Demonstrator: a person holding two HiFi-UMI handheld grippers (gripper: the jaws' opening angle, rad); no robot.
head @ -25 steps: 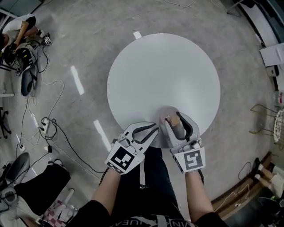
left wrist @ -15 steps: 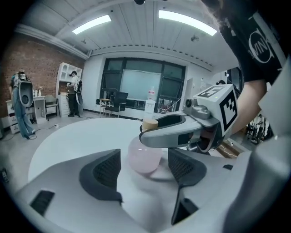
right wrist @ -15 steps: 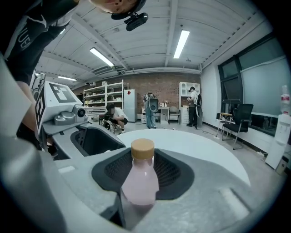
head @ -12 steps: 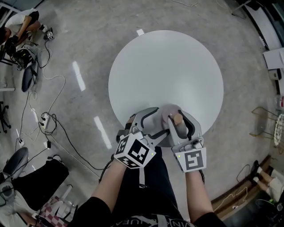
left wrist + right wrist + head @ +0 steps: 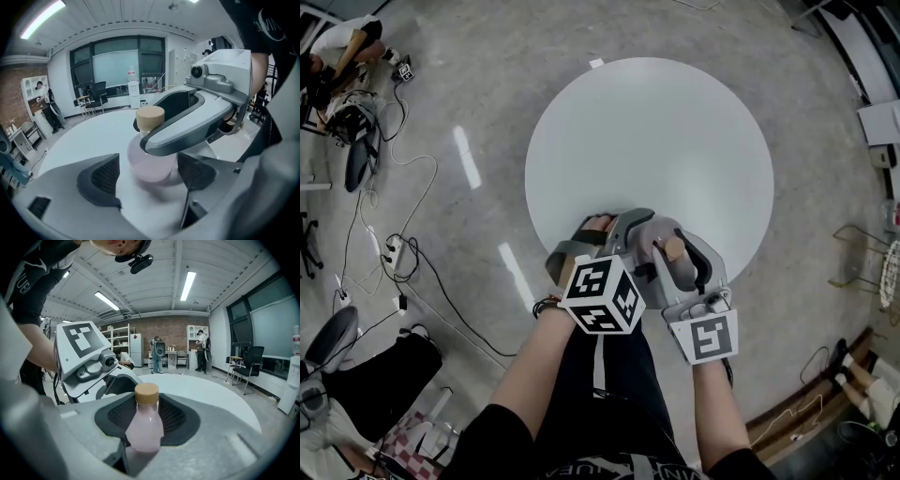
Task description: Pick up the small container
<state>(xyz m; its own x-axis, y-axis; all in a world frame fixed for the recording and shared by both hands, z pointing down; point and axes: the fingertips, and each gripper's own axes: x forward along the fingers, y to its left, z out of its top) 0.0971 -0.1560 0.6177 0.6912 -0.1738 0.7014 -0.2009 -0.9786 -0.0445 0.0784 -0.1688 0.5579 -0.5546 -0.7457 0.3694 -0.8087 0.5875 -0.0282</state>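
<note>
one half-hidden small container (image 5: pixel 145 427): right gripper (image 5: pixel 673 240) clamps it, left gripper (image 5: pixel 149 169) opening around it.

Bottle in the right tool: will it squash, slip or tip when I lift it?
Likely stiff: the bottle keeps its shape in the right tool, whose jaws have just closed on it. Its smooth rounded body might slip or twist. Tall and narrow under its cap, it could tip if released on the table.

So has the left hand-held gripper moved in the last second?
Yes: the left hand-held gripper came in over the table edge toward the bottle; its jaws have just been opening, the bottle between them.
</note>
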